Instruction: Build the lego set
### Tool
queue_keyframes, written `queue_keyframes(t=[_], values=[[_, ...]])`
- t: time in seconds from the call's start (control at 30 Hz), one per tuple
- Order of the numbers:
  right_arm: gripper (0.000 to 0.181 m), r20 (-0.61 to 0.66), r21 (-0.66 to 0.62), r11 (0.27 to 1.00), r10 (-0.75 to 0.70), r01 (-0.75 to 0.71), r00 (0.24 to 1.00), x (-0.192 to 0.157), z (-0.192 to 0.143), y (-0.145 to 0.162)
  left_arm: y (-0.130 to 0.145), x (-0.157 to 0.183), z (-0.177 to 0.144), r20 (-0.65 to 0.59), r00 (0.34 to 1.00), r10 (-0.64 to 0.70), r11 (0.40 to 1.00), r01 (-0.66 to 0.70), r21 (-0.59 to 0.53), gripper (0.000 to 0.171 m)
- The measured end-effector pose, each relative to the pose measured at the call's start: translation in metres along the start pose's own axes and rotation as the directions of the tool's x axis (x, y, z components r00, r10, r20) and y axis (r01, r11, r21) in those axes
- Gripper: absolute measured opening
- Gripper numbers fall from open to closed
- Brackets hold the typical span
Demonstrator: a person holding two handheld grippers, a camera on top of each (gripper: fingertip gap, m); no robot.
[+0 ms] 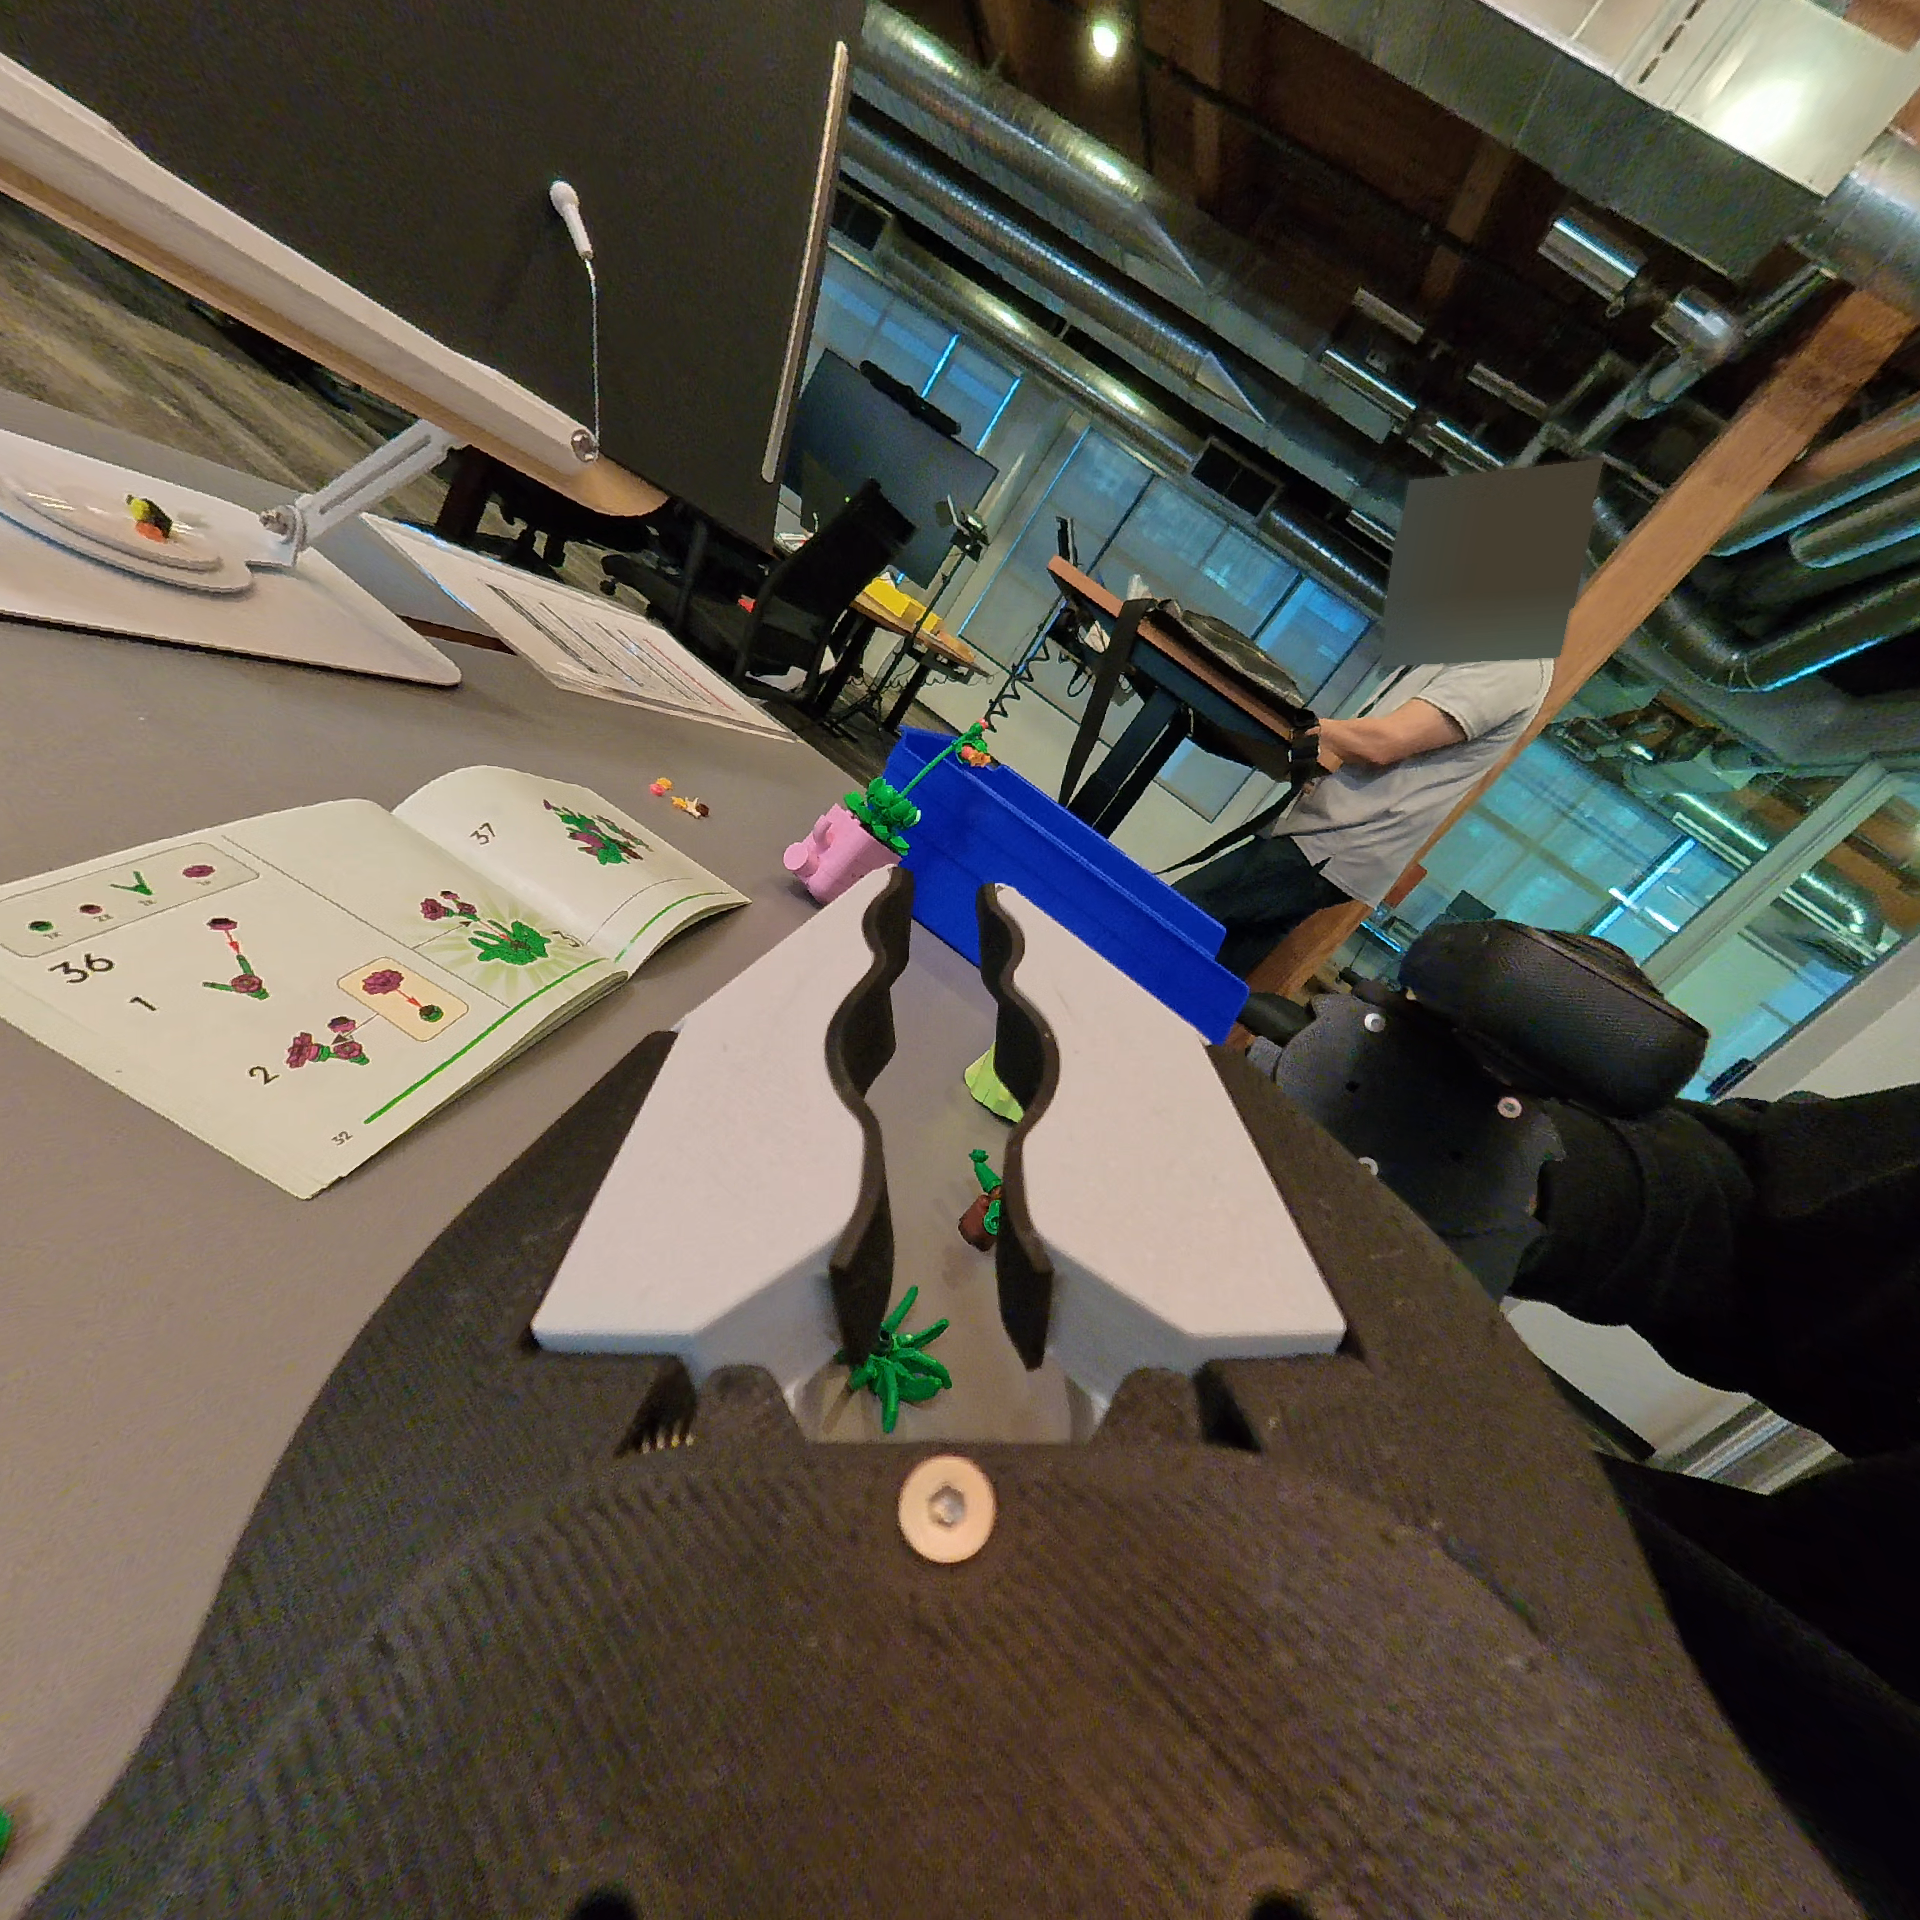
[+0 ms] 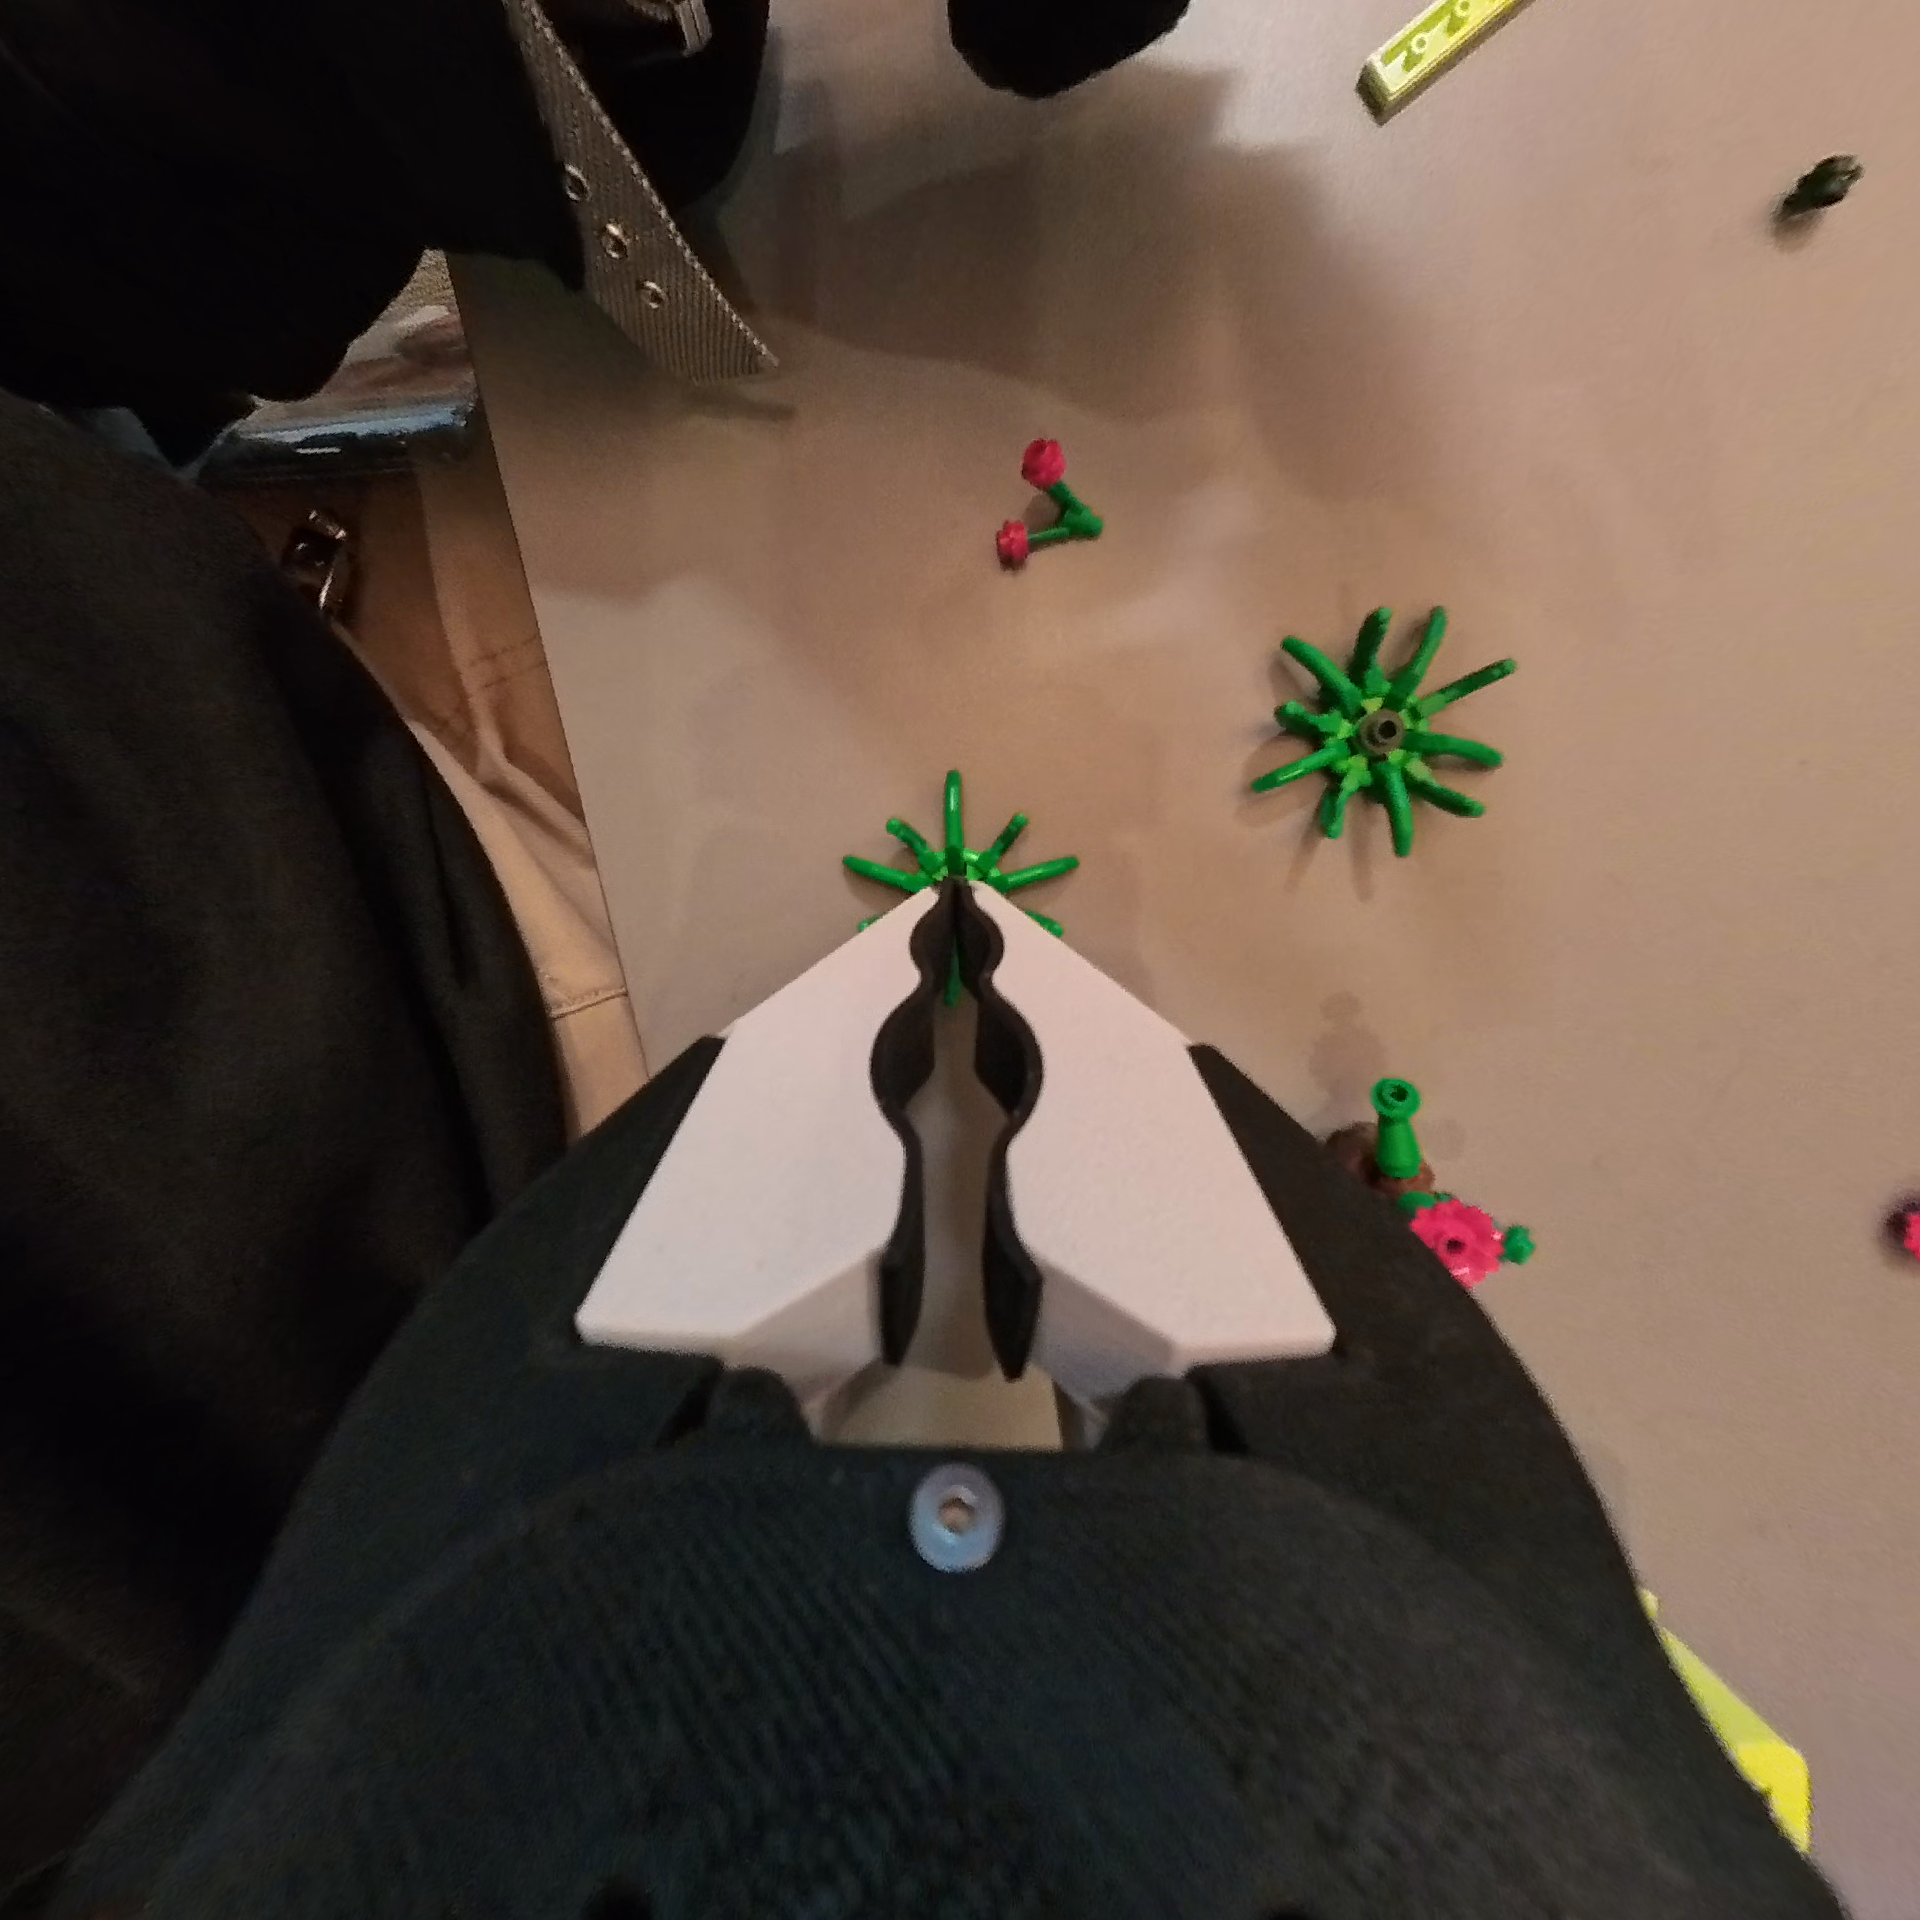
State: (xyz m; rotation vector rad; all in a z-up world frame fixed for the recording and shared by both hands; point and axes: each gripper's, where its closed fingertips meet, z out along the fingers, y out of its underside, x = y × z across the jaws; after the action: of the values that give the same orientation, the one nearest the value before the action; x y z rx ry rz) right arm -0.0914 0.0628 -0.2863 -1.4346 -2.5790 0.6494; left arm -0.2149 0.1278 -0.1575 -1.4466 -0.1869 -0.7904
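Observation:
My right gripper (image 2: pixel 954 891) is shut on a spiky green leaf piece (image 2: pixel 951 852), held above the grey table. A second green leaf piece (image 2: pixel 1377 732) with a dark centre lies to its right. A green stem with two red flowers (image 2: pixel 1044 509) lies farther off. My left gripper (image 1: pixel 943 894) is open and empty, low over the table. Between its fingers I see a green leaf piece (image 1: pixel 899 1361) and a small green and brown piece (image 1: pixel 982 1205) on the table. A pink pot with green plants (image 1: pixel 857 836) stands ahead of it.
An open instruction booklet (image 1: pixel 343 956) lies at left. A blue bin (image 1: pixel 1049 873) stands behind the pink pot. A white lamp base (image 1: pixel 208 592) is at far left. A green cone and pink flower (image 2: pixel 1455 1226) and a lime plate (image 2: pixel 1439 47) lie on the right. One gripper's finger ends stand about 20 cm off the other's. From either gripper's tips it is about 15 cm to the lime plate (image 2: pixel 1439 47).

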Motion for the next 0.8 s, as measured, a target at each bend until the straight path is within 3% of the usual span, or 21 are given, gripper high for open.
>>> queue_keyframes(t=[0.2,0.5,0.8], values=[[0.000,0.038,-0.023,0.999,0.026,-0.025,0.999,-0.0003,0.0010,0.0026,-0.0012,-0.0002,-0.0010,0.002,1.000,0.001,1.000,-0.001,0.005,0.010],[0.000,-0.016,-0.083,0.996,-0.022,0.020,1.000,0.0004,0.0016,0.0019,0.0001,-0.0004,0.0000,0.003,1.000,0.000,1.000,0.000,-0.001,0.010],[0.000,0.053,-0.262,0.965,0.046,-0.030,0.998,0.0000,0.0022,0.0036,0.0001,-0.0003,-0.0001,0.008,1.000,0.007,1.000,-0.007,-0.003,0.010]])
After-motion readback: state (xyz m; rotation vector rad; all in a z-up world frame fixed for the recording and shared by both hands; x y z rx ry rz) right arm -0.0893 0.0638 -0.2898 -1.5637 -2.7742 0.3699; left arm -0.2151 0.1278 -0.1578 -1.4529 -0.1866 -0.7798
